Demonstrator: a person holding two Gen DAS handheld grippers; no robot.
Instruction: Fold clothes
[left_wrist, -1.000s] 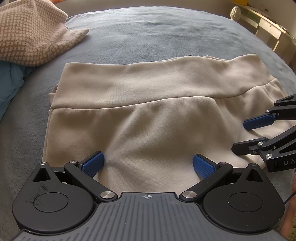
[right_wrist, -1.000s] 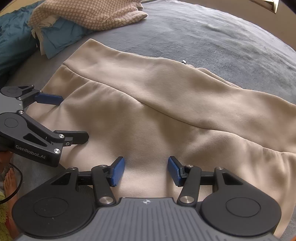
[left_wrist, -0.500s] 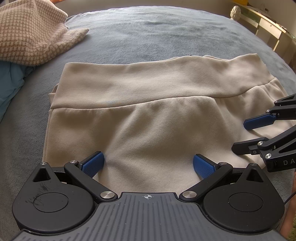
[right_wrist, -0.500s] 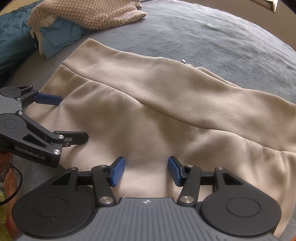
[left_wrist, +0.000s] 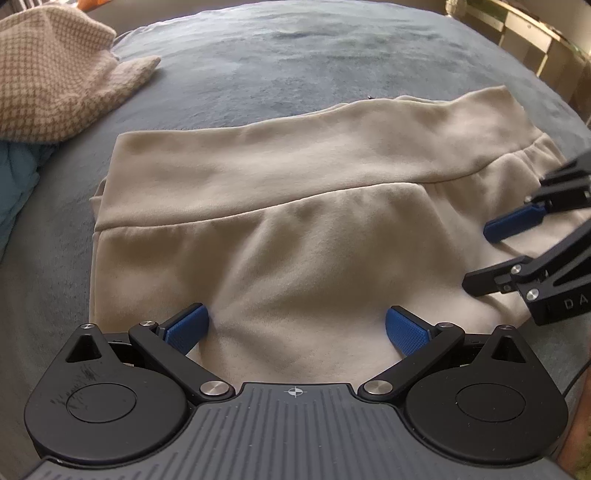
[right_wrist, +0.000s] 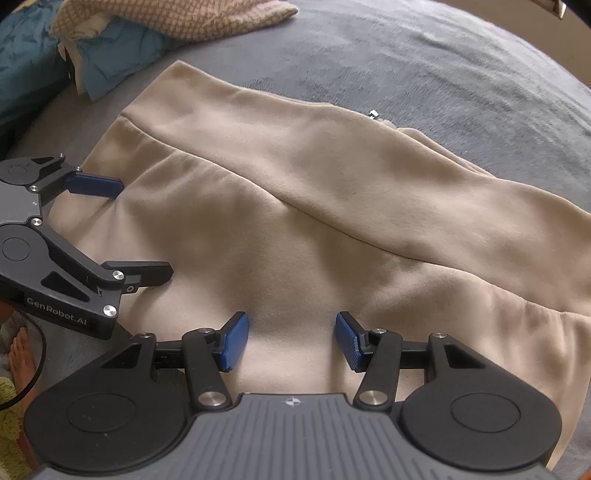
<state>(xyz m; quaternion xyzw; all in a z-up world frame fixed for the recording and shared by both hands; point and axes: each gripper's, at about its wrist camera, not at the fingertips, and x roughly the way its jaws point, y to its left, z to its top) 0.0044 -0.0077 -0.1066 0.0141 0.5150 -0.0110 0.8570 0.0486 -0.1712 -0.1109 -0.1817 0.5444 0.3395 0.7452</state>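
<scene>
A beige garment (left_wrist: 295, 221) lies folded flat on the grey-blue bed (left_wrist: 295, 66), one band of it doubled over along the far side. My left gripper (left_wrist: 295, 321) points down at the garment's near edge. It is open wide, and its blue pads (left_wrist: 184, 325) rest on the cloth. My right gripper (right_wrist: 291, 336) is open about half way over the same edge further right, with flat cloth between its pads. From its camera the left gripper (right_wrist: 144, 230) is seen at the garment's left end. The right gripper (left_wrist: 495, 254) reaches in at the right of the left wrist view.
A checked beige knit (left_wrist: 48, 85) lies on teal and light blue clothes (right_wrist: 110, 48) at the far left of the bed. A small metal zip pull (right_wrist: 373, 113) pokes out at the garment's far edge. Pale furniture (left_wrist: 535, 40) stands beyond the bed. A person's bare foot (right_wrist: 22, 354) is on the floor.
Both views have tilted very slightly. The garment lies as before and both jaws keep the same width.
</scene>
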